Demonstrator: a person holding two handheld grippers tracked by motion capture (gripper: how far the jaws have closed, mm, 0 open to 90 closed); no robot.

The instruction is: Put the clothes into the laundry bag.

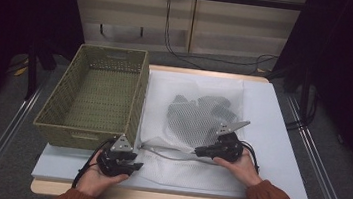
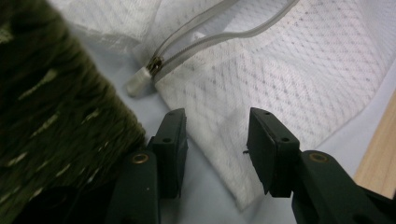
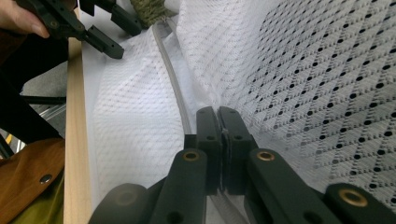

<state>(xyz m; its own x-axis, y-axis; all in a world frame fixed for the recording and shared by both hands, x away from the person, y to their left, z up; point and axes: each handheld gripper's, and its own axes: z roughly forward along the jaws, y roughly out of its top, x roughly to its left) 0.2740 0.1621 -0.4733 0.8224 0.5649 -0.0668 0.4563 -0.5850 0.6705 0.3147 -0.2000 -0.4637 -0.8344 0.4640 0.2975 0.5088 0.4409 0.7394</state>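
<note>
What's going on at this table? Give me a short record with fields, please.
Work in hand: zipping a white mesh laundry bag with dark clothing inside
Right tongs: shut on the bag's mesh beside the zipper
Left tongs: open, over the bag's corner, near the zipper pull
Basket: green wicker, left of the bag
Surface: pale mat on the table

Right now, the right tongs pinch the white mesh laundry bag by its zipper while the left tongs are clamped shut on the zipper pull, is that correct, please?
Not quite: the left tongs stand open, short of the zipper pull and gripping nothing, as the left gripper view shows. The right tongs do pinch the mesh laundry bag by its zipper.
</note>
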